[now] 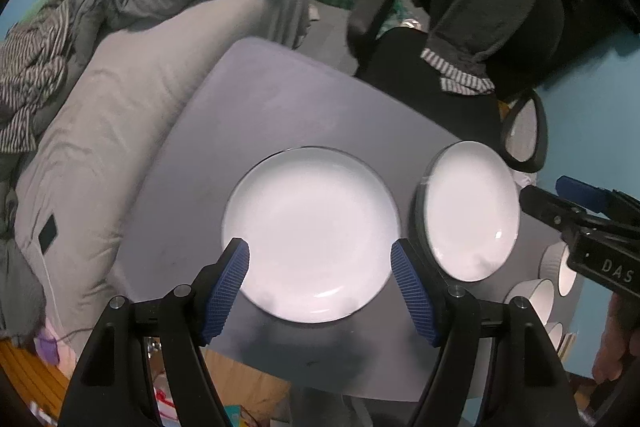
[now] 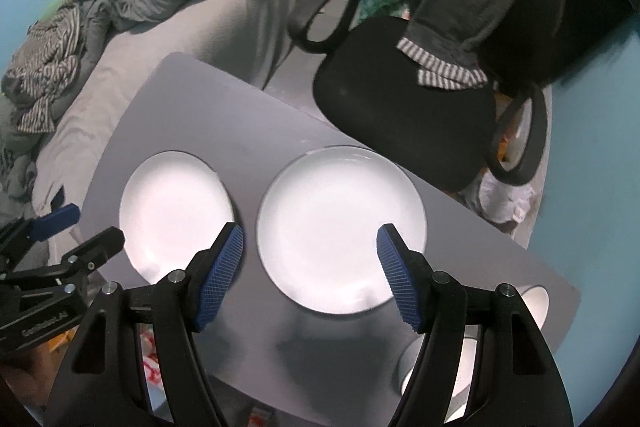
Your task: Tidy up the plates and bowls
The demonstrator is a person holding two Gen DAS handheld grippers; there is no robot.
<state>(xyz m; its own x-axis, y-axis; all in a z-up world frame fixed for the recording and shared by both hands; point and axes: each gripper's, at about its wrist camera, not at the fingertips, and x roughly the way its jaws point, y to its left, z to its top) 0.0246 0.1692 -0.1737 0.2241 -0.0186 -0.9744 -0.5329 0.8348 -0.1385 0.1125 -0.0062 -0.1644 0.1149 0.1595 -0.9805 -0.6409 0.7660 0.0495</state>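
sofa point(image 1: 132, 131): big grey thing along the left of my view, with a pile of grey and striped clothes dumped on it
surface point(image 1: 248, 115): grey top I'm looking almost straight down on, wedged between the sofa and a black office chair point(image 2: 404, 115) that has a dark towel over its back
left plate point(image 1: 312, 239): white, lying flat on the surface, right under my left tool
right plate point(image 2: 340, 227): white too, flat on the surface just beside the left plate, the two not touching
bowls point(image 1: 528, 297): white, clustered at the near right corner of the surface, mostly cut off
left tool point(image 1: 320, 287): released, blue pads spread wide above the left plate, nothing between them
right tool point(image 2: 310, 273): also released, hanging over the right plate, empty
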